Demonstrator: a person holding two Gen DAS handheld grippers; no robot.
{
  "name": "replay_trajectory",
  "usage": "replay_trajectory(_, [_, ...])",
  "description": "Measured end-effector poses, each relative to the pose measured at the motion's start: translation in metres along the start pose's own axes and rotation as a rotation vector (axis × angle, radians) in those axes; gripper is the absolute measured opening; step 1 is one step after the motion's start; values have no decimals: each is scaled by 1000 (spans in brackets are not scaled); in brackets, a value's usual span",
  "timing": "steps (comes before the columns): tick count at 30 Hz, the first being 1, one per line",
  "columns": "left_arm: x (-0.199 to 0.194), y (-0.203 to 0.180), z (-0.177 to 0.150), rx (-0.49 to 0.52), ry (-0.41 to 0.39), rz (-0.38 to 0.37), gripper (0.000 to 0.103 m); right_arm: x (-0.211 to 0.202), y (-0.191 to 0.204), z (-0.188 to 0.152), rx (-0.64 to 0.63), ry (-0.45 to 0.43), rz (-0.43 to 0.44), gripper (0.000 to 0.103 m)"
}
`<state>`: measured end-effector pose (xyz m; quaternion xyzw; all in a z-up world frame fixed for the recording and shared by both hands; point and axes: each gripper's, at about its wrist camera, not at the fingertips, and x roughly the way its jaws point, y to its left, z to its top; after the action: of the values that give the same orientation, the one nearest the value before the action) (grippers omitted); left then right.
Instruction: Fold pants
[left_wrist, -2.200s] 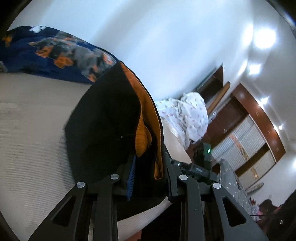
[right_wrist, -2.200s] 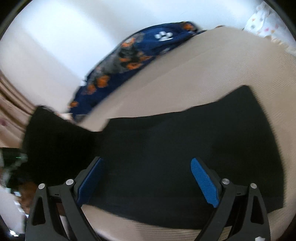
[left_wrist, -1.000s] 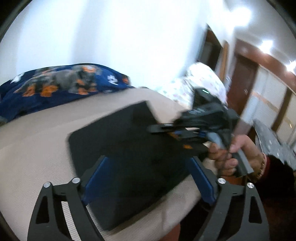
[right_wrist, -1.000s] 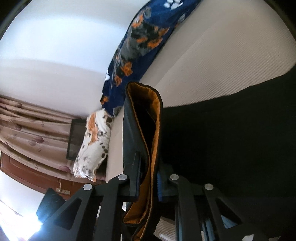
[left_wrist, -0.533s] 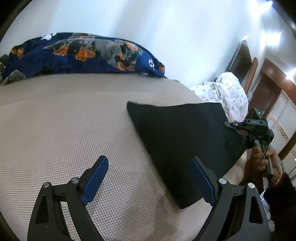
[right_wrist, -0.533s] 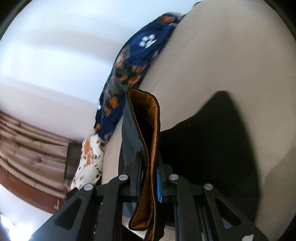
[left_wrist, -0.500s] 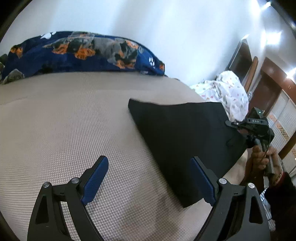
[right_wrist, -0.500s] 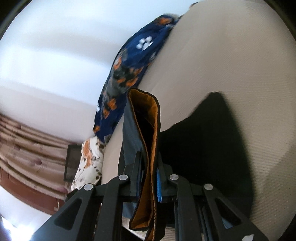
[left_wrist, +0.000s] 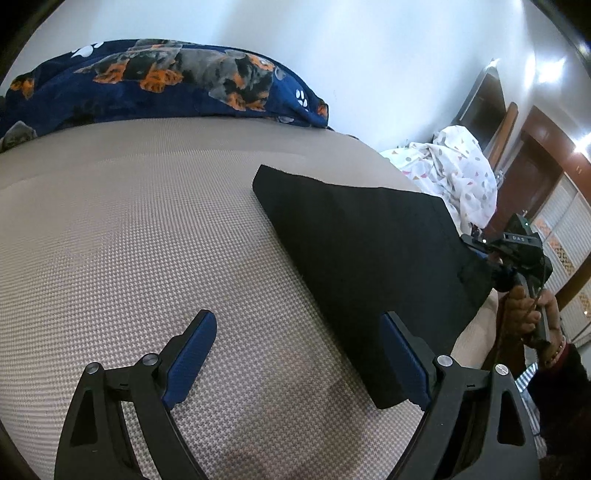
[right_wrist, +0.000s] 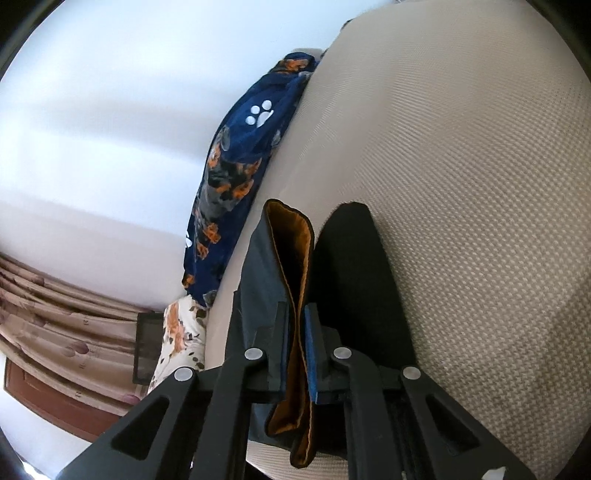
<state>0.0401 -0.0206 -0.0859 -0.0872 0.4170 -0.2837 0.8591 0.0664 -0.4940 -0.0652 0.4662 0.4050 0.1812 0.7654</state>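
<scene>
The folded black pants (left_wrist: 369, 254) lie on the beige bed cover (left_wrist: 147, 229), right of centre in the left wrist view. My left gripper (left_wrist: 299, 354) is open and empty, hovering over the cover with its right finger at the near corner of the pants. My right gripper (right_wrist: 295, 343) is shut on the pants' waistband (right_wrist: 291, 266), whose orange lining shows between the blue pads. In the left wrist view the right gripper (left_wrist: 491, 254) holds the far right edge of the pants at the bed's side.
A navy dog-print blanket (left_wrist: 159, 81) lies along the wall at the back of the bed. A white dotted sheet (left_wrist: 458, 166) is bunched at the right. A floral pillow (right_wrist: 177, 339) and curtains (right_wrist: 55, 325) are at the left of the right wrist view.
My left gripper has let go of the pants, opened and drawn back to the left. My right gripper has shut on the waistband and swung, so less of the pants shows in its view.
</scene>
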Motion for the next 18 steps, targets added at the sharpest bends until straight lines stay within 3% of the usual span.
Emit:
replay_trajectory(6, [5, 5, -2, -20, 17, 7, 89, 6, 2, 4, 12, 21, -26, 16])
replay_trajectory(8, [5, 7, -3, -30, 17, 4, 89, 9, 3, 6, -2, 17, -60, 37])
replay_trajectory(11, [6, 9, -3, -34, 15, 2, 89, 11, 8, 10, -27, 8, -96, 46])
replay_trajectory(15, [6, 7, -6, -16, 7, 11, 89, 25, 11, 9, -49, 70, -102, 46])
replay_trajectory(16, [6, 7, -6, -10, 4, 13, 89, 34, 15, 6, -79, 102, -129, 42])
replay_trajectory(17, [6, 6, -5, -5, 1, 15, 89, 37, 18, 3, -104, 109, -159, 27])
replay_trajectory(18, [6, 5, -6, 4, -5, 18, 89, 39, 19, 2, -118, 114, -167, 20])
